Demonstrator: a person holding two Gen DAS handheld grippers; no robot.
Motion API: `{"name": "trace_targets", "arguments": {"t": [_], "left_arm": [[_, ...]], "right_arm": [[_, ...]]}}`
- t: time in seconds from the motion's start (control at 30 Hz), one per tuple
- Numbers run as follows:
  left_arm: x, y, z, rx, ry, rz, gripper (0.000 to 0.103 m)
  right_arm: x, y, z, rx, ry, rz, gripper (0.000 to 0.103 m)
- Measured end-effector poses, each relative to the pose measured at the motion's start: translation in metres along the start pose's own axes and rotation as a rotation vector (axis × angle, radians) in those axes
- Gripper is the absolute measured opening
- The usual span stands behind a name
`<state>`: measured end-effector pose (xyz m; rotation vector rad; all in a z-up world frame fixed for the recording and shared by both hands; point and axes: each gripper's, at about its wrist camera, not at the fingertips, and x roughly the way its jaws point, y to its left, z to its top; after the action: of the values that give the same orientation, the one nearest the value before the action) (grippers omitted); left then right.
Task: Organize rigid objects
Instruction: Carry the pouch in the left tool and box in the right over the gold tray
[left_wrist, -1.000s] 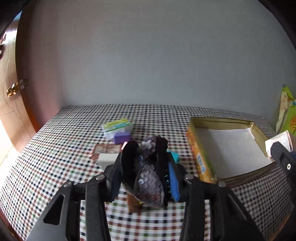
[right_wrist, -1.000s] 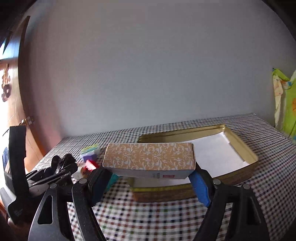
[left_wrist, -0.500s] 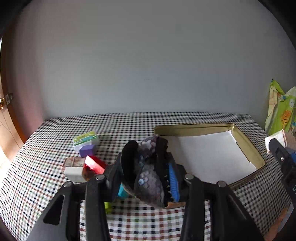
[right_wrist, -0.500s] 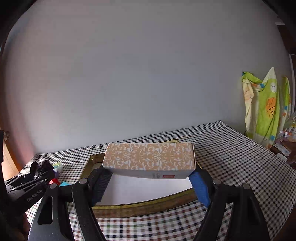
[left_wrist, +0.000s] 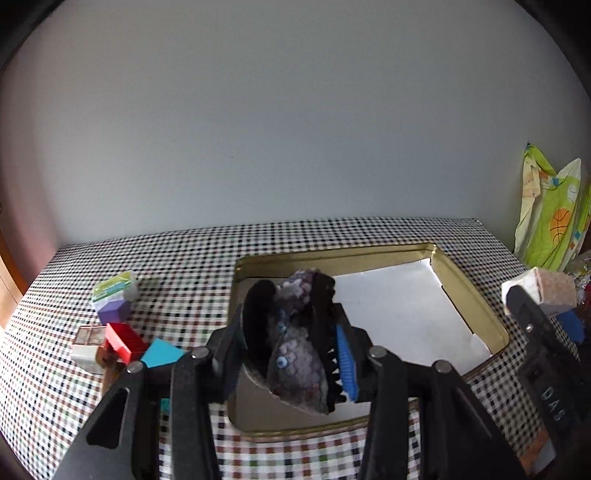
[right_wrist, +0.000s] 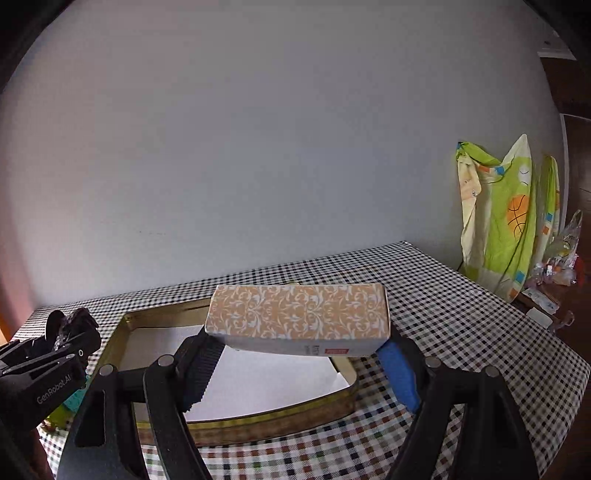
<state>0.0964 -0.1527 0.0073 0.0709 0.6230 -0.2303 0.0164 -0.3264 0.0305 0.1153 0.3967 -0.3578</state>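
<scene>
Both wrist views look down close over the shared gold tray (left_wrist: 476, 310) (right_wrist: 162, 317).

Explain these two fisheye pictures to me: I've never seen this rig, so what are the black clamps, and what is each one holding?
No robot arm here: a person carries a two-finger gripper in each hand, and a camera on each looks forward along its fingers.

In the left wrist view, the left gripper is closed on a black hair claw clip with purple scaly trim. In the right wrist view, the right gripper clamps an orange patterned box by its ends.

Both hang over a gold tin tray lined with white paper, on a checkered tablecloth. Left of the tray lies a pile of small boxes: red box, purple box, teal box, green-topped box.
</scene>
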Motion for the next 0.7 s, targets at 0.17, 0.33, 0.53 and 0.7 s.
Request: {"name": "trace_targets", "arguments": {"t": [0.17,0.33,0.53,0.7], "left_arm": [[0.020,-0.016,-0.001,0.006,0.037,0.003,0.042],[0.038,-0.028,-0.004,0.007,0.065,0.009,0.042],[0.055,-0.042,-0.006,0.018,0.087,0.006,0.042],[0.065,-0.045,-0.009,0.025,0.106,0.001,0.042]], "right_arm": [[0.013,0.003,-0.002,-0.013,0.029,-0.017,0.081],[0.028,-0.004,-0.001,-0.033,0.047,-0.037,0.081],[0.043,-0.010,-0.001,-0.028,0.070,-0.054,0.081],[0.052,-0.009,-0.006,-0.031,0.099,-0.052,0.081]]}}
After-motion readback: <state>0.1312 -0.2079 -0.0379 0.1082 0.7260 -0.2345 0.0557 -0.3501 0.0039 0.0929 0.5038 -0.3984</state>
